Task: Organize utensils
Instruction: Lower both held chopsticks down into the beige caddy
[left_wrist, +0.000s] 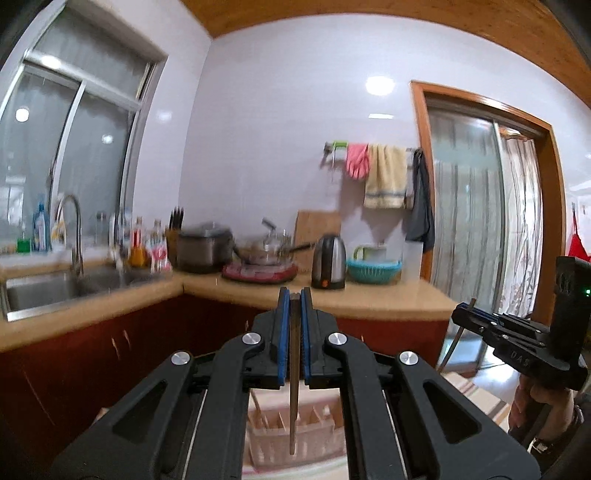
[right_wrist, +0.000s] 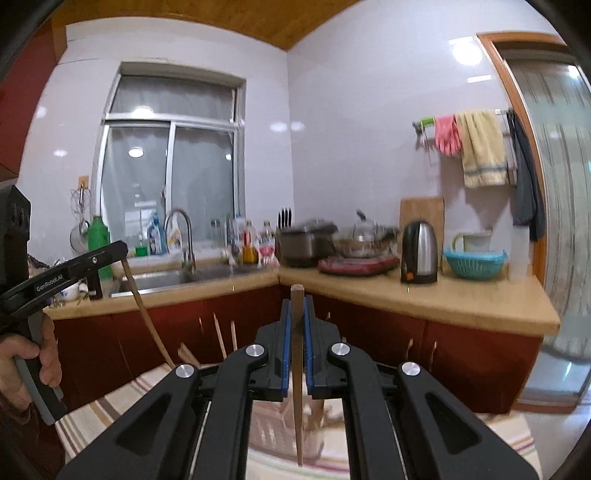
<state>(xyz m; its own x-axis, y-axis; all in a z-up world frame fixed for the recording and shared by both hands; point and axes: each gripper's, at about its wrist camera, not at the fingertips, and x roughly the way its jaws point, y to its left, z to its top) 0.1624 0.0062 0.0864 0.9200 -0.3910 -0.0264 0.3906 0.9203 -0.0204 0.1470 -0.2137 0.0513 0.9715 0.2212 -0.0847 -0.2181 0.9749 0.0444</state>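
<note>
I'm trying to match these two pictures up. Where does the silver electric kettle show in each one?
Left wrist view: the kettle stands on the counter just right of centre, above the left claw, left of the blue basket.
Right wrist view: the kettle stands right of centre, again left of the blue basket.
Shared landmark: the yellow towel hanging on the wall above.

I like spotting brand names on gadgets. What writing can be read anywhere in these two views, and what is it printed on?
"GenRoboLAI", white letters, last ones unsure: side of the black left gripper, seen from the right wrist.
"DAS", faint raised letters: body of the black right gripper, seen from the left wrist.
Labels on the bottles by the steel sink: too blurred to read.
</note>
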